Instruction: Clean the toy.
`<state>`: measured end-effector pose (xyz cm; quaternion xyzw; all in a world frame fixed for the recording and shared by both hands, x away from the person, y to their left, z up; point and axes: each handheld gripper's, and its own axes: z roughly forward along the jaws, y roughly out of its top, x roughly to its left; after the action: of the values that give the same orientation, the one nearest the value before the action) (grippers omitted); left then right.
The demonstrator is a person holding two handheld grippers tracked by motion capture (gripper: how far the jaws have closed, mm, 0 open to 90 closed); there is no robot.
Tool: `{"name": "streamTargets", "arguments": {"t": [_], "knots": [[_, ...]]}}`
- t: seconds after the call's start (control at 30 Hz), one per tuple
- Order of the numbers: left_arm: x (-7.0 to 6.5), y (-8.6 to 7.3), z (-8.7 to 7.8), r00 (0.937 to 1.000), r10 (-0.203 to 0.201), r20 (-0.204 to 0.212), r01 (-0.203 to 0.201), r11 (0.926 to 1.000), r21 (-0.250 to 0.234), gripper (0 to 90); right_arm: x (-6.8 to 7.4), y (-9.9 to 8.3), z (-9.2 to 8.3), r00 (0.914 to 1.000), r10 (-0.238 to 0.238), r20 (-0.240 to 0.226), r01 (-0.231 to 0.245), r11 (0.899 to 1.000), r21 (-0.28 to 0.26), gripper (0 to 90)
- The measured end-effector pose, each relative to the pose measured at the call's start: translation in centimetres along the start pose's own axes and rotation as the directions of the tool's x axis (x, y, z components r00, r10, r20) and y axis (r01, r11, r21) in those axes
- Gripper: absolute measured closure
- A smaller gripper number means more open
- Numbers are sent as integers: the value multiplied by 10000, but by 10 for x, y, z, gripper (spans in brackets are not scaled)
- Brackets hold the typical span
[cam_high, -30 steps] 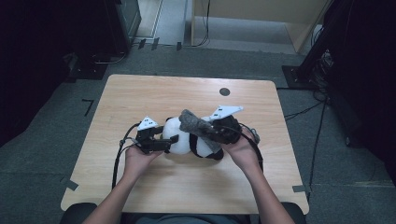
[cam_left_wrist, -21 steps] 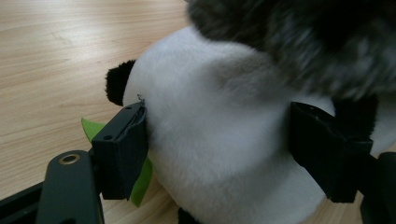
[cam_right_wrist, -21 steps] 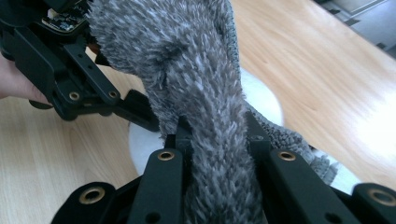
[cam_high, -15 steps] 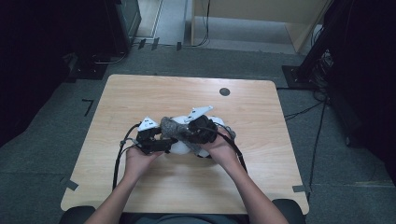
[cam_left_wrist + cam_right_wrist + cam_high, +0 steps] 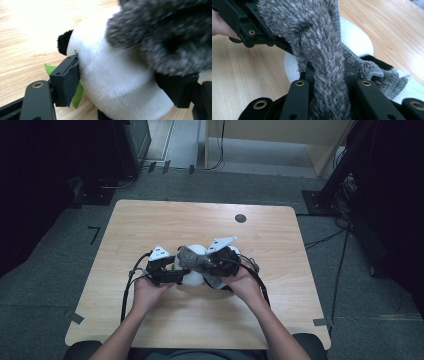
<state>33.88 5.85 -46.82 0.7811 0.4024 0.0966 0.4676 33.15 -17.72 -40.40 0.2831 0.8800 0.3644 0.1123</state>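
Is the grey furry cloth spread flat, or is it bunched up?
Bunched up. The right tool is shut on the grey furry cloth, pinching it into a narrow strip that drapes over the white plush toy.

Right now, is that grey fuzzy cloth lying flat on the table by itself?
No: the right gripper is shut on the grey fuzzy cloth, holding it over the white plush toy.

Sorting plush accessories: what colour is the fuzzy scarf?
Mottled grey scarf, clearest in the right gripper view, draped over the white panda.
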Motion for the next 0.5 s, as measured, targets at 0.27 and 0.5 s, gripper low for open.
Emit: {"name": "streamTargets", "arguments": {"t": [0.27,0.5], "knots": [[2,1,1,9999,-63,105,63,10000,23,229,-7,-15,-20,9998,11,182,-6,9996,-276,745],[2,2,1,9999,-45,124,44,10000,64,229,-15,-26,-36,9991,308,308,-295,9988,-402,739]]}}
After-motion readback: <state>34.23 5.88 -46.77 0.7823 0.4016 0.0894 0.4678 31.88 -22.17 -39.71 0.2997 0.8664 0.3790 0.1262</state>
